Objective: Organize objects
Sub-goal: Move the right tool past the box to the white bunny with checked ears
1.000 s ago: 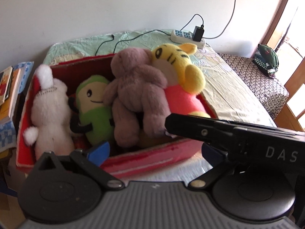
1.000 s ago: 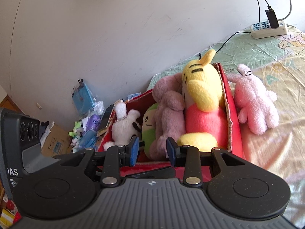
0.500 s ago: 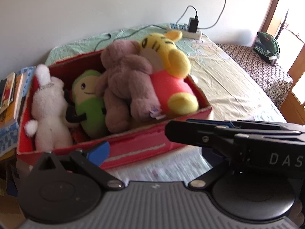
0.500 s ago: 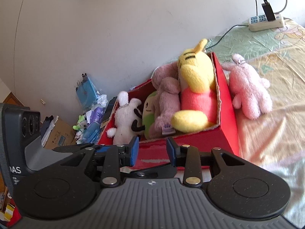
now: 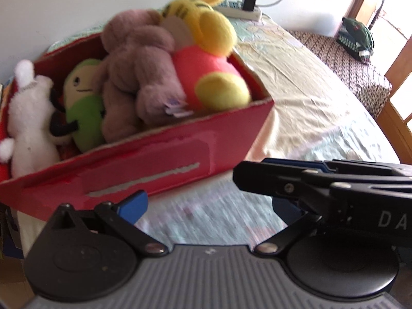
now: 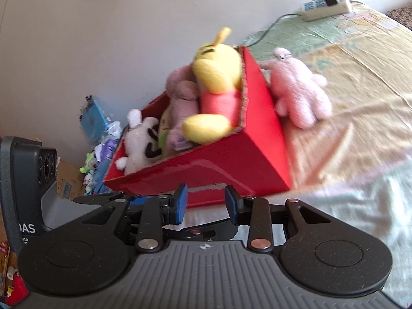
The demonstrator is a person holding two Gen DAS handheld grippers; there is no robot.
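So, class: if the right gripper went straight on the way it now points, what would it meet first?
Most likely the near red wall of the toy box, directly beyond the open right gripper; depth is uncertain.

You've got a plain white wall point(image 5: 77, 5) behind the bed point(image 5: 309, 97), a power strip point(image 6: 327, 7) at its head, bright daylight through the wooden door point(image 5: 396, 82).
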